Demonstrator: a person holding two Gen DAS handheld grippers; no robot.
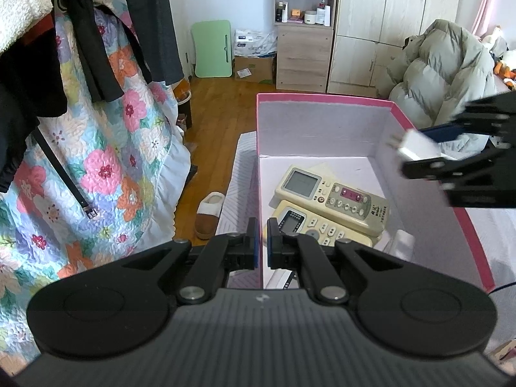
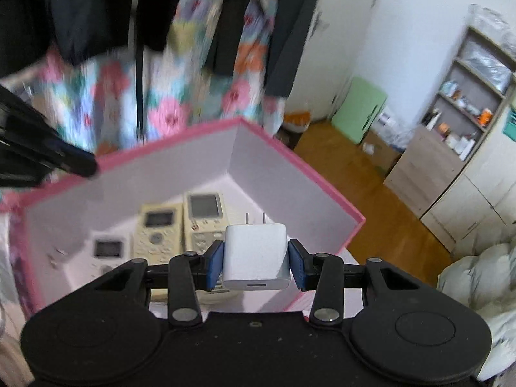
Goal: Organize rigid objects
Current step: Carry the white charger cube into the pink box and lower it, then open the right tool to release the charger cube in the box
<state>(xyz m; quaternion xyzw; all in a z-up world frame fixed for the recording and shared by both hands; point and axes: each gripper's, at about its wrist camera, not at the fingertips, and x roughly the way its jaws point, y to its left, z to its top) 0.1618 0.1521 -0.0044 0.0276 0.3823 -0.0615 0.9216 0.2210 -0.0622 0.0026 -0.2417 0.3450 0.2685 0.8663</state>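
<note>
Carrying a white charger (image 2: pixel 255 259) pinched in the right gripper (image 2: pixel 256 262) above the pink box (image 2: pixel 300 177) (remotes (image 2: pixel 180 225) at ten o'clock); next, lower and release. Left gripper (image 1: pixel 262 242) pressed together, empty.

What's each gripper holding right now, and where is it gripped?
The right gripper holds a white charger by its two flat sides, prongs pointing forward. The left gripper is shut, holding nothing.

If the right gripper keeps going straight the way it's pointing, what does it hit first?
Probably the pink box's pale inner wall or floor beside the remotes. The right gripper holds a white charger, prongs leading; depth is unclear.
</note>
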